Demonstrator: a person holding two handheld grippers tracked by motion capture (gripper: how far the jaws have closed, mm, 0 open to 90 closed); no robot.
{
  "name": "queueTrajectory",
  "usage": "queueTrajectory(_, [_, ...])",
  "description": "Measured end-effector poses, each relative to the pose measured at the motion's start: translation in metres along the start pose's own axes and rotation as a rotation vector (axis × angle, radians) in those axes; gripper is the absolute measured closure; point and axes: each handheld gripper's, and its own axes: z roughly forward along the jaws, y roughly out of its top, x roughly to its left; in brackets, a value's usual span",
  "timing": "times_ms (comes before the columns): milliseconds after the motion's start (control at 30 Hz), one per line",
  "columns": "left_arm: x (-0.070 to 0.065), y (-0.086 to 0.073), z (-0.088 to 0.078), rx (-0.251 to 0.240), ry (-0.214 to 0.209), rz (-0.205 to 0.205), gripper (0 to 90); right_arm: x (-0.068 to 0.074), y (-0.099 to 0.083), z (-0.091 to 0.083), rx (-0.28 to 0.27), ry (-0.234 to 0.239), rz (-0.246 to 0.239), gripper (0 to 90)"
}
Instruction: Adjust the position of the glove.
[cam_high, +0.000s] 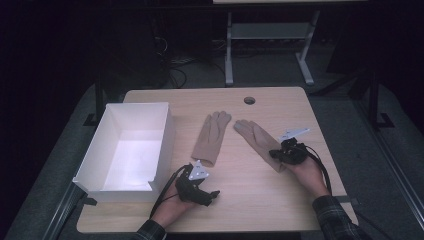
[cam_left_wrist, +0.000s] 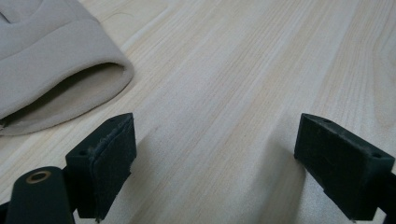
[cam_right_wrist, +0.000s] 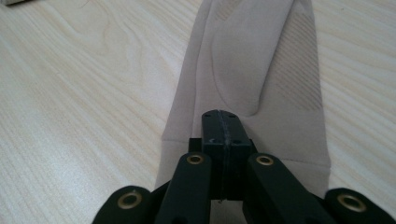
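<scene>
Nearest the person, the left gripper (cam_high: 212, 195) is hovering over bare desk (cam_high: 260, 200) with its jaws standing wide apart and nothing between them. The right gripper (cam_high: 276, 154) is resting with its jaws closed together, pinching the cuff end of the right-hand glove (cam_high: 257, 137). That glove is lying flat, beige, thin and smooth, fingers pointing away. Just beside it, the second beige glove (cam_high: 211, 135) is lying near the white box (cam_high: 127, 150).
</scene>
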Motion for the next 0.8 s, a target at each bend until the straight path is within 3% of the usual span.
queueTrajectory(400, [0.0, 0.0, 0.0, -0.001, 0.0, -0.001, 12.1, 0.008, -0.005, -0.004, 0.031, 0.019, -0.022, 90.0])
queueTrajectory(800, [-0.001, -0.001, 0.0, -0.005, -0.002, -0.004, 12.1, 0.032, -0.019, -0.018, 0.063, 0.079, -0.057, 90.0])
